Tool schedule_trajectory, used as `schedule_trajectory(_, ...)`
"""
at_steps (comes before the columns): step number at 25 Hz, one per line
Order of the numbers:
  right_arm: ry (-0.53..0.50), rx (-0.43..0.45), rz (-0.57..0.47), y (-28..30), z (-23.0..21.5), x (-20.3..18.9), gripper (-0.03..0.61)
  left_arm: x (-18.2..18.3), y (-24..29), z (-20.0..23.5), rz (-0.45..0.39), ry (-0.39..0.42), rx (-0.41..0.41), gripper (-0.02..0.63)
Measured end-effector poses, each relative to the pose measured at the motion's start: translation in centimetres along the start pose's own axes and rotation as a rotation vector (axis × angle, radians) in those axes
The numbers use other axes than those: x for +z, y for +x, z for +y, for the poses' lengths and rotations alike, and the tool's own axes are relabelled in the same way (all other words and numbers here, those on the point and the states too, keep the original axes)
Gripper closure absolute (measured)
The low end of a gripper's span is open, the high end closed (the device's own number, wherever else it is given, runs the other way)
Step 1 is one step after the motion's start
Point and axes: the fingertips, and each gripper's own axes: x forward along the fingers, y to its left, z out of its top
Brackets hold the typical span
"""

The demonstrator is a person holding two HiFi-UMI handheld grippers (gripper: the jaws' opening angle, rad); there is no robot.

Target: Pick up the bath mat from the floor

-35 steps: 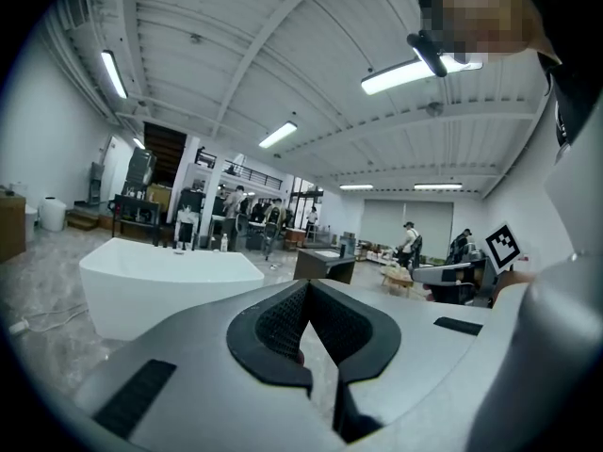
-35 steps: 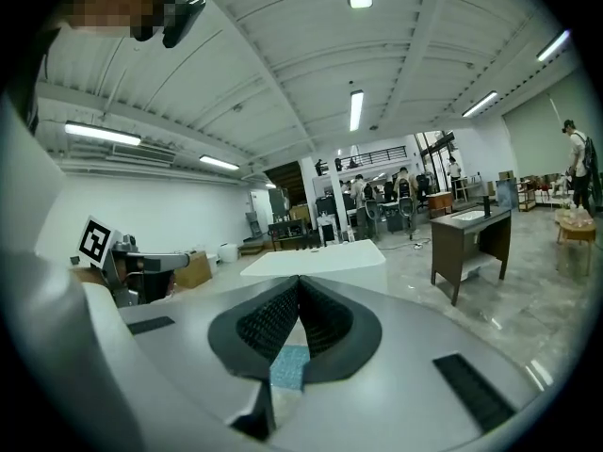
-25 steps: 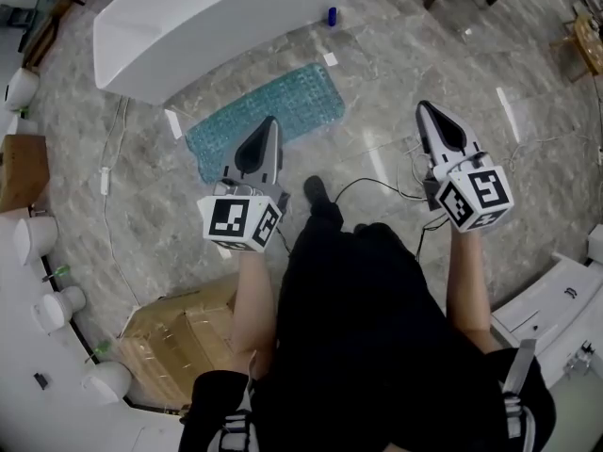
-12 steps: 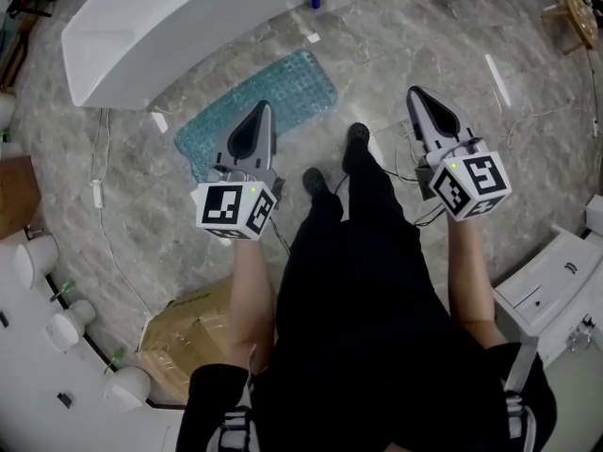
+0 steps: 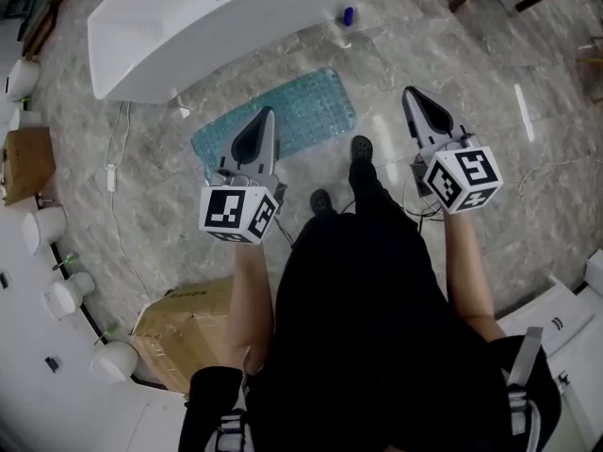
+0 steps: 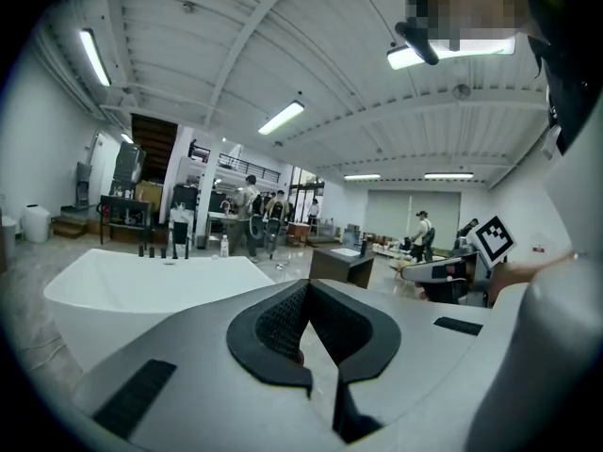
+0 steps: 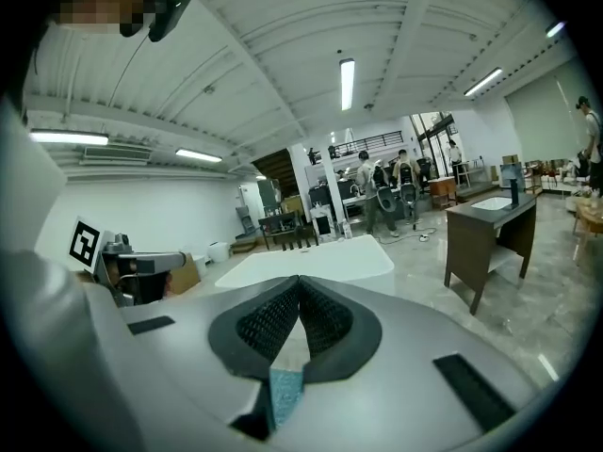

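Observation:
The teal bath mat (image 5: 316,111) lies flat on the marble floor in front of the white bathtub (image 5: 207,17). My left gripper (image 5: 266,113) is held well above the floor, and in the head view its tip overlaps the mat's middle. It is shut and empty. My right gripper (image 5: 407,92) hangs to the right of the mat, also shut with nothing in it. A sliver of the mat (image 7: 283,394) shows under the jaws in the right gripper view. Both gripper views look level across the room, with the left gripper (image 6: 306,285) and right gripper (image 7: 299,279) closed at the tips.
The person's feet (image 5: 362,147) stand at the mat's near right edge. A blue bottle (image 5: 348,14) stands by the tub. A cardboard box (image 5: 184,332) sits near left, with white fixtures (image 5: 42,224) along the left. Cables (image 5: 113,172) run over the floor. A dark desk (image 7: 495,238) stands at right.
The person has stepped forward, one foot now at the mat's edge. Both grippers stay shut and empty, and have moved slightly nearer the mat and the tub.

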Motion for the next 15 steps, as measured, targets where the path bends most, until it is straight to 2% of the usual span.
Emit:
schedule_trajectory(7, -0.017, 0.098, 0.061, 6.5, -6.0, -0.2, 0.565, 0.7, 6.9, -0.2, 0.000, -0.004, 0.053, 0.601)
schedule_trajectory(15, 0.026, 0.148, 0.221, 14.0, -9.2, -6.9, 0.565, -3.0, 11.9, 2.9, 0.082, -0.062, 0.088, 0.601)
